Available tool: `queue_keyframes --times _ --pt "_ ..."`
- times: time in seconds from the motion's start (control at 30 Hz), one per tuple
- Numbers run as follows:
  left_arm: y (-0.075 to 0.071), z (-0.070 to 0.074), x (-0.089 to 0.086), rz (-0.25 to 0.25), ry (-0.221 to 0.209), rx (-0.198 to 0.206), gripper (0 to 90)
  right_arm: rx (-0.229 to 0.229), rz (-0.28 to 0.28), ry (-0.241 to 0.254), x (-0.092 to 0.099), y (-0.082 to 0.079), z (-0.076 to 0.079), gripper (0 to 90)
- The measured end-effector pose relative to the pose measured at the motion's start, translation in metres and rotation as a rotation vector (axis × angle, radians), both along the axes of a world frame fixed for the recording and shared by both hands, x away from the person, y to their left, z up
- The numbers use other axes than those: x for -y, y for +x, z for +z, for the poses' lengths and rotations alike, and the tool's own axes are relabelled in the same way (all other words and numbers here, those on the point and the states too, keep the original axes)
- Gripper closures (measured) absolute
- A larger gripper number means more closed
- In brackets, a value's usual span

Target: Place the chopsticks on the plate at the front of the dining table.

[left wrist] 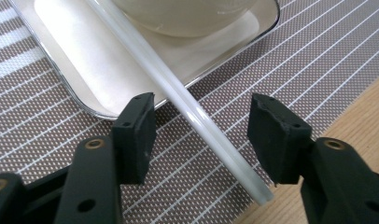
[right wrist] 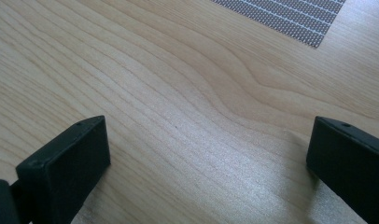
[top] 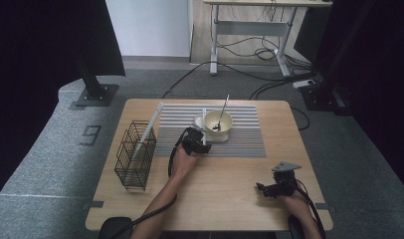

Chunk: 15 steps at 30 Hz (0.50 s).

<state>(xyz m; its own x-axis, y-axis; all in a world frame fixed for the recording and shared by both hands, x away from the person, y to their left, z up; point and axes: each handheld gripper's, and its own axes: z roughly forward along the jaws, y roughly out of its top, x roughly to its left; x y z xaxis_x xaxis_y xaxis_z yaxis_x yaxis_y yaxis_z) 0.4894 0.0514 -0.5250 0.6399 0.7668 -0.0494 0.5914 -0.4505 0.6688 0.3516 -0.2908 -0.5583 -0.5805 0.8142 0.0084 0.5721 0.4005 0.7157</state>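
The wooden worktop (top: 215, 184) stood on grey carpet, with dark curtains at both sides and a desk with loose cables at the far wall. A striped mat (top: 240, 139) covered its far middle. On the mat sat a tray (left wrist: 85, 88) bearing a cream bowl (top: 218, 122), and a spoon (top: 221, 115) leaned in the bowl. At the left stood a black wire basket (top: 135, 155) with a white stick (top: 149, 128) leaning out of it. A second white stick (left wrist: 197, 116) lay across the tray's near edge and down over the mat, its end at the mat's border. The left tongs (left wrist: 201, 135) straddled that stick, half open, neither pad touching it. The right tongs (right wrist: 206, 154) rested wide open and empty above bare wood at the near right, well apart from everything.
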Motion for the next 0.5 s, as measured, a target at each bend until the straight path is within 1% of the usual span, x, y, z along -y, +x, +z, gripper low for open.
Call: queue_keyframes --times 0.07,0.1,0.23,0.33,0.43,0.5 --pt "-0.002 0.002 -0.001 -0.003 -0.007 0.011 36.7 -0.001 -0.001 0.0 0.0 0.0 0.0 0.0" --pt "-0.003 0.004 -0.002 -0.004 -0.016 0.022 35.7 -0.001 -0.001 0.0 0.0 0.0 0.0 0.0" --pt "-0.007 0.011 -0.005 -0.007 -0.05 0.037 29.5 -0.002 -0.001 0.001 0.0 0.0 0.0 0.0" --pt "-0.01 0.013 -0.005 -0.017 -0.041 0.047 24.6 -0.002 -0.001 0.001 0.0 0.0 0.0 0.0" --pt "-0.016 0.014 -0.006 -0.044 -0.055 0.06 18.5 -0.002 -0.001 0.0 0.0 0.0 0.0 0.0" --pt "-0.02 0.014 -0.005 -0.065 -0.054 0.067 13.6 -0.002 -0.001 0.0 0.0 0.0 0.0 0.0"
